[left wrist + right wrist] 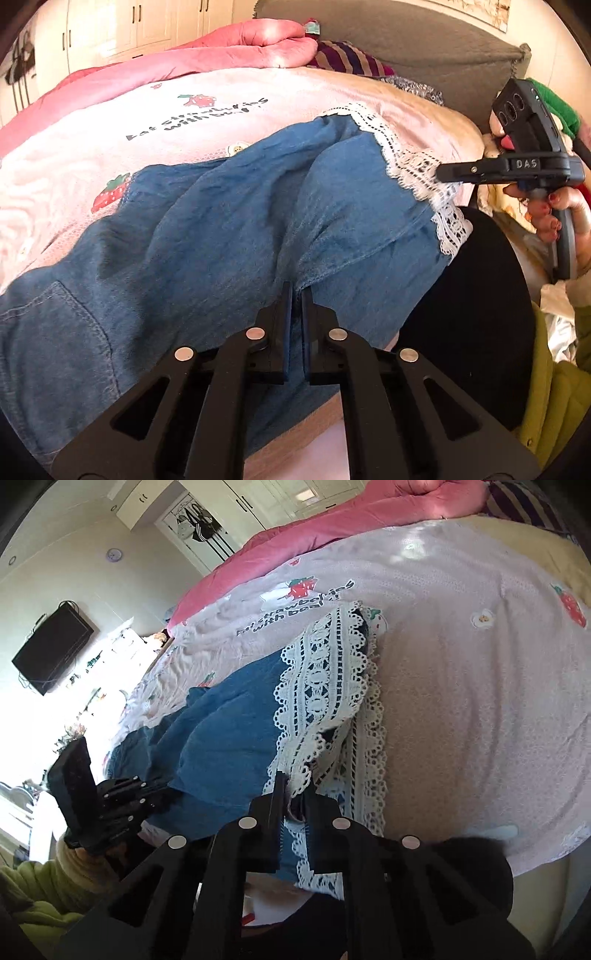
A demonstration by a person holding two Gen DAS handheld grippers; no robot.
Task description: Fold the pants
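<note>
Both hand-held grippers pinch pants [229, 229] edge.

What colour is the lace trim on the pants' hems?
White, on blue denim pants; the lace trim shows best in the right wrist view.

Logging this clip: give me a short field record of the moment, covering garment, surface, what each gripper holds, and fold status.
garment: blue denim pants with white lace hem
surface: bed sheet with strawberry print, pink quilt at its far side
left gripper: shut on the denim along the near edge of a leg
right gripper: shut on the lace hem
pants layout: spread lengthwise on the sheet, rumpled, back pocket facing up
fold status: both legs lie side by side; no finished fold visible
</note>
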